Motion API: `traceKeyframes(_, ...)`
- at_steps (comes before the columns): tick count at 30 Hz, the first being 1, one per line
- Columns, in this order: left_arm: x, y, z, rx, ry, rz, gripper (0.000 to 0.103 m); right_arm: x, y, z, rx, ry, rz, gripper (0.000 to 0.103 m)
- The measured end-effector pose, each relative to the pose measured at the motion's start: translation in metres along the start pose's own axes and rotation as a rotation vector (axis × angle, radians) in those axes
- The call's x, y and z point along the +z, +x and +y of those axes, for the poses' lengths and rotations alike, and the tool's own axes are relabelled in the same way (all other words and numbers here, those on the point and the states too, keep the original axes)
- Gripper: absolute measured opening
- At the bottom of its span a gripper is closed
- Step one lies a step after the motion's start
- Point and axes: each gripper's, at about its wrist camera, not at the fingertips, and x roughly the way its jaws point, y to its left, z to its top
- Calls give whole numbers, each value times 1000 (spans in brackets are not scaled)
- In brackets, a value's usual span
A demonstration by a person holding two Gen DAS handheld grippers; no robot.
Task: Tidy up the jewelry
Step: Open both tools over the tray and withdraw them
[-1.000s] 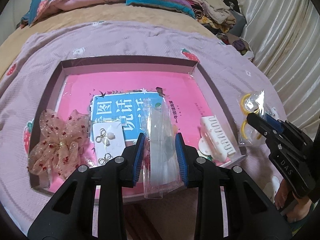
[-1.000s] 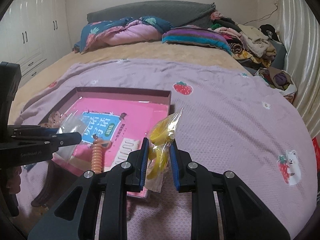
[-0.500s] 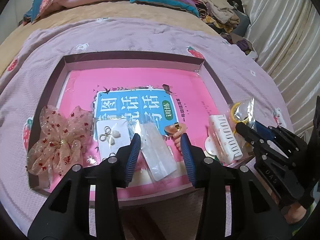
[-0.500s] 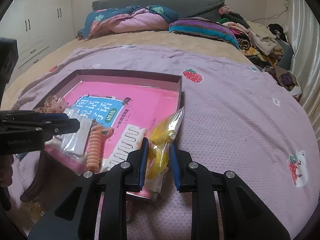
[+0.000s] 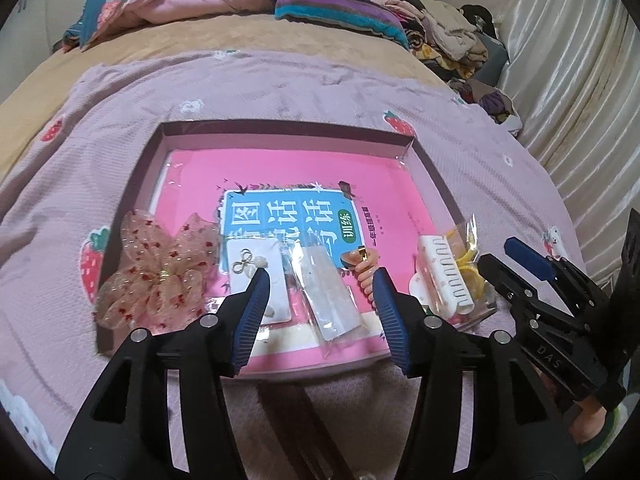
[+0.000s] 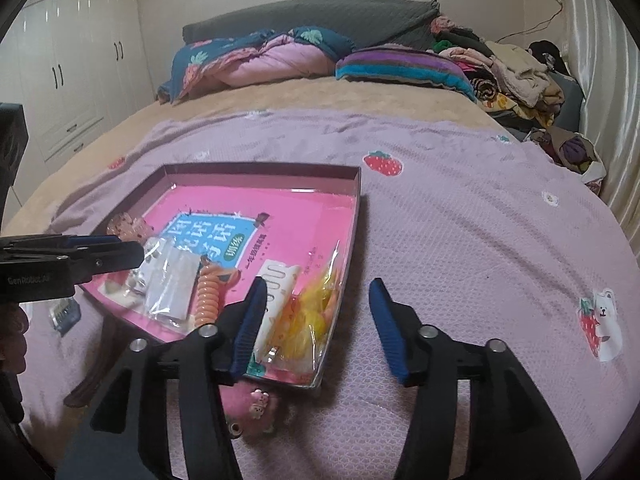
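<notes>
A shallow tray (image 5: 280,128) with a pink book in it lies on the lilac blanket. A clear plastic bag (image 5: 328,296) rests flat on the book, just beyond my left gripper (image 5: 320,280); its jaws are opening and touch nothing. Beside the bag are a sheer bow (image 5: 156,268), an earring card (image 5: 256,264), an orange coil tie (image 5: 364,264) and a white comb clip (image 5: 444,272). A bag of yellow rings (image 6: 316,316) lies in the tray's (image 6: 260,168) near right corner. My right gripper (image 6: 318,286) hovers over it with jaws opening, pads off it.
A pink plush item with a small charm (image 6: 248,404) lies under the tray's near edge. A small blue comb-like piece (image 6: 64,312) sits on the blanket at the left. Quilts, pillows and a clothes pile (image 5: 448,40) fill the bed's far end; a curtain hangs right.
Both grippers opened. The left one let the clear bag drop flat onto the book and drew back a little. The right one released the yellow-ring bag, which now lies in the tray.
</notes>
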Motion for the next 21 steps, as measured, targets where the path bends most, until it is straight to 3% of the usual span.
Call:
traceKeyframes(3, 1, -8, -1, 7, -5, -13, 53, 1, -10, -3, -3, 19, -31, 70)
traceKeyframes(7, 0, -23, -1, 17, -14, -38, 61, 3, -24, -9, -5, 43, -69, 78)
traceKeyframes(16, -1, -68, 5, 64, -37, -124, 86, 5, -58, -14, -35, 49, -128, 79)
traceKeyframes(21, -4, -89, 8, 69, -40, -159, 89, 10, -84, -16, -32, 88, -168, 83)
